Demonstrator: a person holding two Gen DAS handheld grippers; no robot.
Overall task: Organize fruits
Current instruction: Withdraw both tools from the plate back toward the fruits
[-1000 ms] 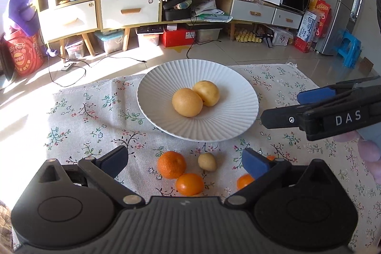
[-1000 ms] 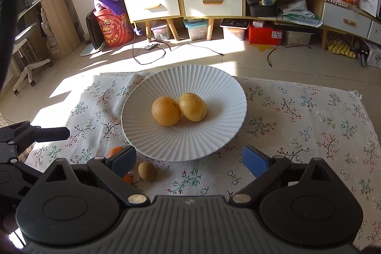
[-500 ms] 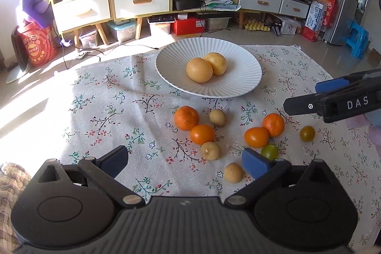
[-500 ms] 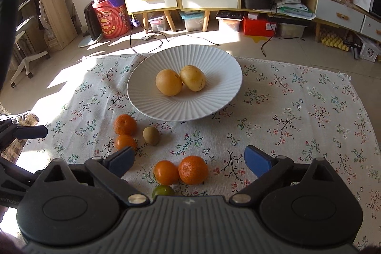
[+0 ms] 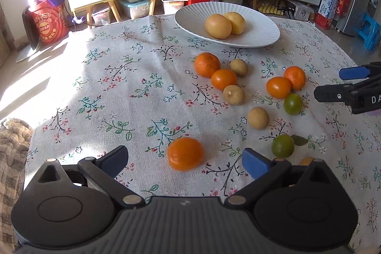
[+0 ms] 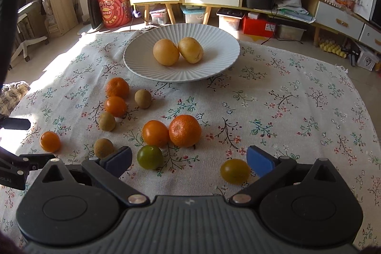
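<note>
A flowered cloth (image 6: 297, 97) covers the counter, sunlit along its left edge. Toward the far edge sits a ribbed white plate (image 6: 214, 39) holding two large yellow fruits (image 6: 166, 52) side by side, touching.

The rest of the fruit lies loose on the cloth nearer the front edge. A big mandarin (image 6: 184, 127) touches a smooth orange fruit (image 6: 155, 133), with a green one (image 6: 150, 156) just in front of them. Left of these run another mandarin (image 6: 117, 87), a second orange fruit (image 6: 115, 106) and three small brown fruits (image 6: 142, 98) (they look like longans or small kiwis, I cannot tell which). A yellow-green fruit (image 6: 235, 171) lies just beside the right tool's right finger.

The right tool (image 6: 189, 160) has just been spreading wide and stands released above the cloth, with nothing clamped; the green fruit lies ahead between its fingers without touching them.

The left tool (image 5: 184, 162) is likewise released, its blue pads well apart, with a lone orange fruit (image 5: 185, 153) on the cloth between them, blurred and not pressed by either.
</note>
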